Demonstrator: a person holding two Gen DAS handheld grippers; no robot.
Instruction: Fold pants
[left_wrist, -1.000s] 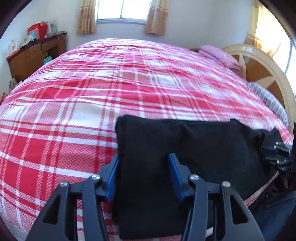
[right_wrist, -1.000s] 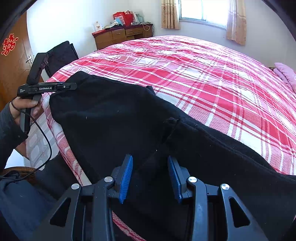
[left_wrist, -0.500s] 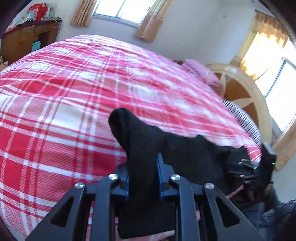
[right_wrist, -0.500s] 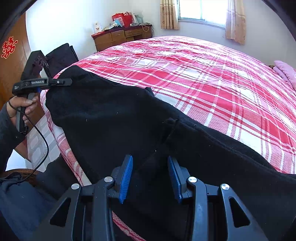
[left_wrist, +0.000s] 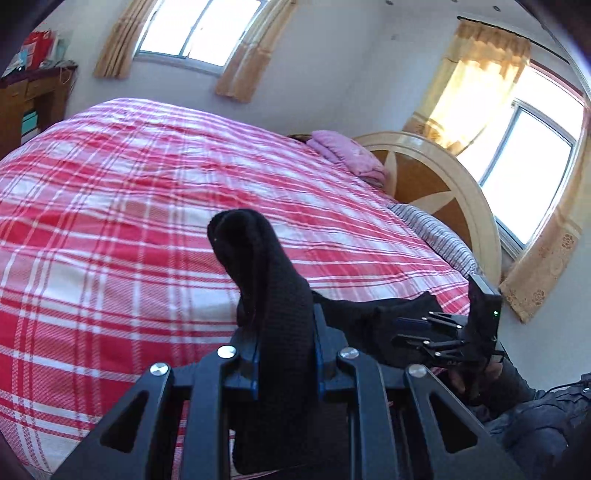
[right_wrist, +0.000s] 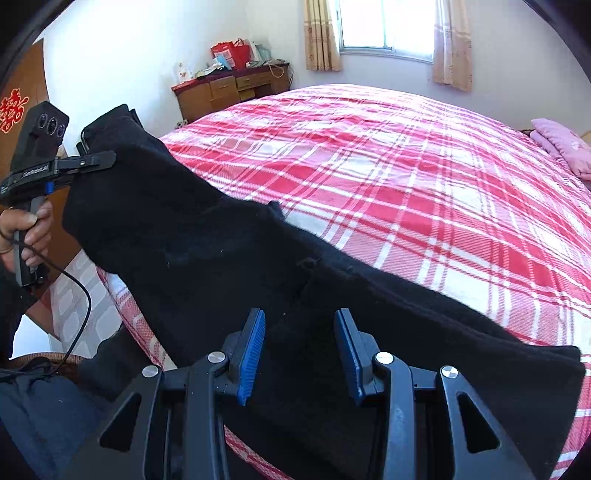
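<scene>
Black pants lie stretched along the near edge of a bed with a red plaid cover. My left gripper is shut on one end of the pants, which sticks up as a bunched fold above the pads and is raised off the bed. The right wrist view shows that left gripper at far left, clamped on the lifted end. My right gripper hovers over the middle of the pants with its blue pads apart, the fabric lying under them. It appears in the left wrist view too, the right gripper resting at the pants' far part.
A pink folded blanket and a striped pillow lie by the round wooden headboard. A wooden desk with bags stands by the far wall. A hand and a cable hang at the bed's left edge.
My left gripper went from open around the pants' end to shut on it, then rose and tilted up, lifting that end off the bed. The right gripper barely shifted.
</scene>
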